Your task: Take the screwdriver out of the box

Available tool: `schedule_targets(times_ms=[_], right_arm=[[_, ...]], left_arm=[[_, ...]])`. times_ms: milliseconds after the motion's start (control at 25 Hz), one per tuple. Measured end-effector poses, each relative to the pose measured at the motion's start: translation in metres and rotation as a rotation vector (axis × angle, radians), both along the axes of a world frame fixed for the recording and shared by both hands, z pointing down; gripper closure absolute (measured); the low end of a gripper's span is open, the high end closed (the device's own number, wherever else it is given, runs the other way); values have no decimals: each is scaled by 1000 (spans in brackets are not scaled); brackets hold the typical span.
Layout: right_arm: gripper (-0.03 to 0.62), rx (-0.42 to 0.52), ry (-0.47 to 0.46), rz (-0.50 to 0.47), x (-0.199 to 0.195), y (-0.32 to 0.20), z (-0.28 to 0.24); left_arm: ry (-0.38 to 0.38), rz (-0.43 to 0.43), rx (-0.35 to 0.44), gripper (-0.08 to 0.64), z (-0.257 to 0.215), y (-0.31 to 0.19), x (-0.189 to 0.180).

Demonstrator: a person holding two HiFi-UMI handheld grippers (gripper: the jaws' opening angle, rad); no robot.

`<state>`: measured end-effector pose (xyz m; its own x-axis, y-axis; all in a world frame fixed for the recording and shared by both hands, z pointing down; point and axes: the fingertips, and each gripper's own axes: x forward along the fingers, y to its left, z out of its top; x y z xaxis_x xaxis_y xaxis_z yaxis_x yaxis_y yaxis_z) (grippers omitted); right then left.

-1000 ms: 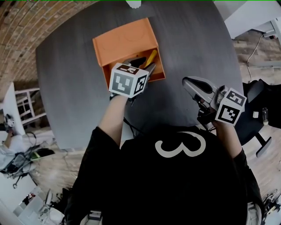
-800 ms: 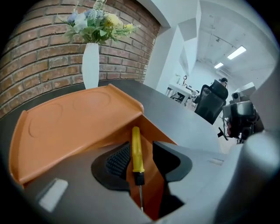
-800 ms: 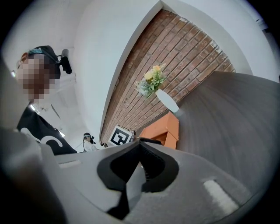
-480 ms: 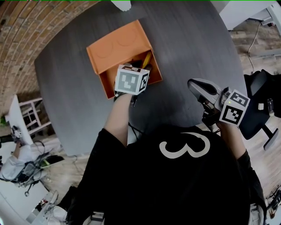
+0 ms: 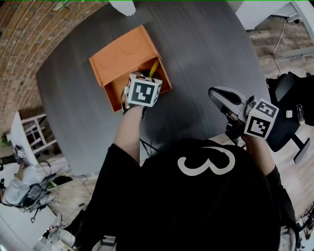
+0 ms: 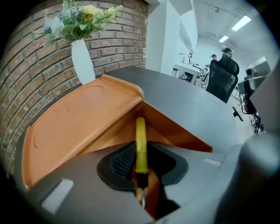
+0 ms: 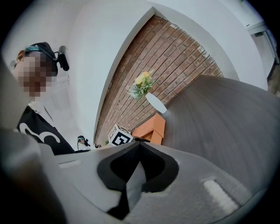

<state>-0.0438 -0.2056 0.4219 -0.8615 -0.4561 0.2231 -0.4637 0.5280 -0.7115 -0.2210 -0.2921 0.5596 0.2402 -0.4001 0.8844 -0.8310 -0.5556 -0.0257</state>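
An orange box [image 5: 117,59] lies open on the round dark table, its lid folded back toward the far left. Inside it lies a screwdriver [image 5: 153,67] with a yellow handle. My left gripper [image 5: 146,78] points steeply down into the box. In the left gripper view the yellow handle [image 6: 140,144] stands between the closing jaws of that gripper [image 6: 142,154], with a gap still showing beside it. My right gripper [image 5: 216,92] hovers over the table's near right edge. Its jaws are together and hold nothing.
A white vase [image 5: 122,6] with flowers stands at the far table edge behind the box, against a brick wall. A black office chair [image 5: 282,110] stands off the table's right side. The grey tabletop [image 5: 206,44] stretches between the box and the right gripper.
My left gripper has sunk deeper into the box and tilted more steeply down over the screwdriver. The right gripper has drifted slightly sideways, still with nothing in it.
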Motion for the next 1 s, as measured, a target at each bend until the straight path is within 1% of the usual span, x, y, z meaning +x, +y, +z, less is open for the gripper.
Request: schedule_targets(times_ms=[160,280,320,440,560,600,680,760,880,1000], right_arm=[[591,-4,-1,-10,2,2,-1],[591,-3,2,-18,3,4,-3],[591,-2,2,-20,4,4,-3],[591,3,1,-30,5,6,-3],[591,10,-3,-49,0,9,-5],[591,12,-4,-54,-2,11,-5],[591,17,-5,-62,-5,12,-7],[591,24,-12,-67,-6,12,-9],[591,41,-29,-76,-10,14,-17],[591,66,-39,-83,-12,15,-26]], left_arm=[[-11,-8,-6,463,-1,0,-1],[-55,6,-1,466,-2,1,-4],[-62,14,16,466,-5,0,-3],[-59,43,116,465,-23,-12,6],[-81,41,146,465,-33,-10,2],[-81,44,156,465,-38,-9,1],[-85,46,150,465,-42,-2,-2],[-75,65,175,465,-52,2,1],[-58,79,238,465,-68,9,3],[-63,74,329,465,-91,13,3]])
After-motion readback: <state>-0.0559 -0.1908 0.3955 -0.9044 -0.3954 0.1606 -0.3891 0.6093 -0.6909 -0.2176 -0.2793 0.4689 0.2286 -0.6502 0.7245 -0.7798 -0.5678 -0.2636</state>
